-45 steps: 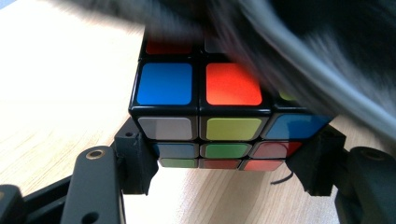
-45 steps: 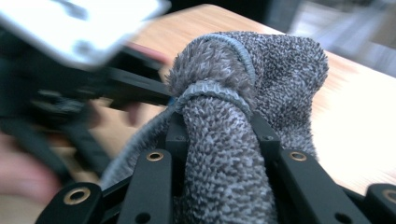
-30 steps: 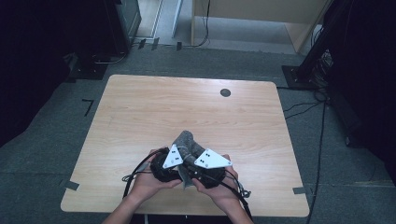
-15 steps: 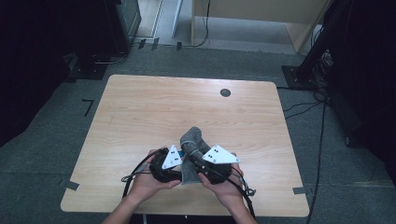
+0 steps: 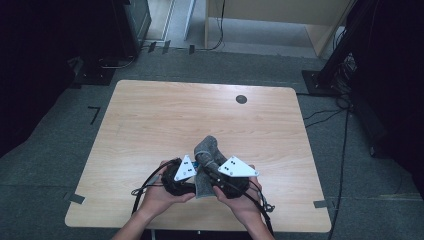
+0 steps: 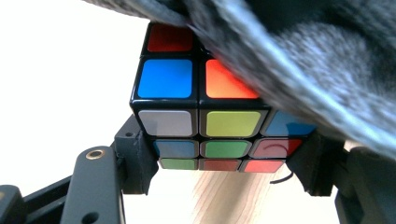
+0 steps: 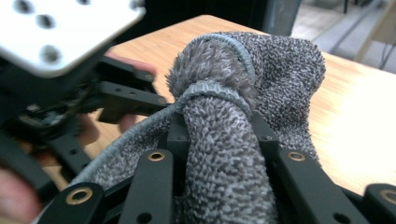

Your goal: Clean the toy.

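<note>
Puzzle cube (image 6: 205,116) clamped between the jaws of the left gripper (image 5: 192,172), half under a grey towel (image 5: 207,155) draped from above. Towel bunched and pinched tight by the right gripper (image 5: 220,175), near the table's (image 5: 150,115) front edge. Against a second ago: towel top leaning a little further toward the far right (barely), right gripper plate shifted slightly rightward, left gripper unmoved, both grips unchanged. Both hands (image 5: 160,197) close together.
</note>
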The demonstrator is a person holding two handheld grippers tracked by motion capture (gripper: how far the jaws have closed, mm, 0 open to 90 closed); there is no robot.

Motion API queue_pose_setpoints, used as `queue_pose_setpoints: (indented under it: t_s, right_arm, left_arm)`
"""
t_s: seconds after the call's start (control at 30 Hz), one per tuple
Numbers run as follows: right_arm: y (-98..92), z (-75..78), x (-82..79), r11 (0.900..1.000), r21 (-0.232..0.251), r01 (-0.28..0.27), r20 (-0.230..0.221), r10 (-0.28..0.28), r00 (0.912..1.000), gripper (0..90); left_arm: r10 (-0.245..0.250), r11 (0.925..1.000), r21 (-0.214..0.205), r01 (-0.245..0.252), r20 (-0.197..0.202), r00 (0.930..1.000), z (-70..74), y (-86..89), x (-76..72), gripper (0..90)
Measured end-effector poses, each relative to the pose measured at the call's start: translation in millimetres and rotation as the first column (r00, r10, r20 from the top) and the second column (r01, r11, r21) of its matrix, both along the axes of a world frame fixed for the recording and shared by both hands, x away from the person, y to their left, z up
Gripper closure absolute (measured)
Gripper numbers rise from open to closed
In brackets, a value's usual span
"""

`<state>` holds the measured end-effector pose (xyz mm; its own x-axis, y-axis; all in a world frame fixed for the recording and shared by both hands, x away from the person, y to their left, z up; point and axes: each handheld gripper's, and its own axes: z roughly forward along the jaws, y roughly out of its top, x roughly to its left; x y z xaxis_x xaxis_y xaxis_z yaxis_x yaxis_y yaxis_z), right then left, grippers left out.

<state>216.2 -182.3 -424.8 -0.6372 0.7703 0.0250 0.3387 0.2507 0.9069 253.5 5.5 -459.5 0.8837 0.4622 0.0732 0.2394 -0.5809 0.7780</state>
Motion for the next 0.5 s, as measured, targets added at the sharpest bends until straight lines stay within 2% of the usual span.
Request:
queue_pose_setpoints:
  t_s: [0.07, 0.1, 0.13, 0.17, 0.27, 0.33, 0.43, 0.5]
  right_arm:
    - [7.0, 1.0, -4.4, 0.999, -0.011, -0.043, 0.009, 0.043, 0.999, 69.5]
    - [13.5, 1.3, -5.8, 0.9972, -0.043, -0.061, 0.017, 0.062, 0.9979, 69.5]
    - [13.5, 1.3, -5.8, 0.9972, -0.043, -0.061, 0.017, 0.062, 0.9979, 69.5]
    - [13.9, 1.7, -5.0, 0.9971, -0.054, -0.054, 0.014, 0.055, 0.9984, 69.5]
    - [-1.4, 0.8, 3.2, 0.9995, -0.02, 0.024, -0.017, -0.025, 0.9995, 69.7]
    - [-3.5, 0.4, 3.2, 0.9994, -0.007, 0.033, -0.025, -0.033, 0.9991, 69.6]
    - [8.6, 0.7, -5.6, 0.999, -0.025, -0.036, 0.007, 0.036, 0.9993, 69.5]
    - [15.6, 0.0, -8.1, 0.9974, -0.057, -0.043, 0.034, 0.045, 0.9984, 69.5]
  left_arm:
    - [0.0, 1.0, -0.001, 0.0, -0.003, 1.0, -0.2, -1.7, -0.5, 34.6]
    - [-0.002, 1.0, 0.0, 0.002, -0.004, 1.0, -0.6, -2.5, -0.8, 34.7]
    - [0.0, 1.0, 0.003, 0.0, -0.005, 1.0, -1.0, -3.2, -0.9, 34.7]
    - [0.001, 1.0, 0.002, -0.001, -0.006, 1.0, -1.3, -3.6, -1.0, 34.7]
    - [0.003, 1.0, 0.004, -0.003, -0.002, 1.0, -0.7, -2.8, -0.8, 34.6]
    - [0.003, 1.0, -0.003, -0.003, -0.008, 1.0, -0.8, -1.3, 0.2, 34.6]
    - [0.001, 1.0, -0.008, -0.001, -0.009, 1.0, -0.7, -2.4, -0.5, 34.6]
    - [0.002, 1.0, 0.0, -0.002, -0.002, 1.0, -1.1, -4.2, -2.0, 34.7]
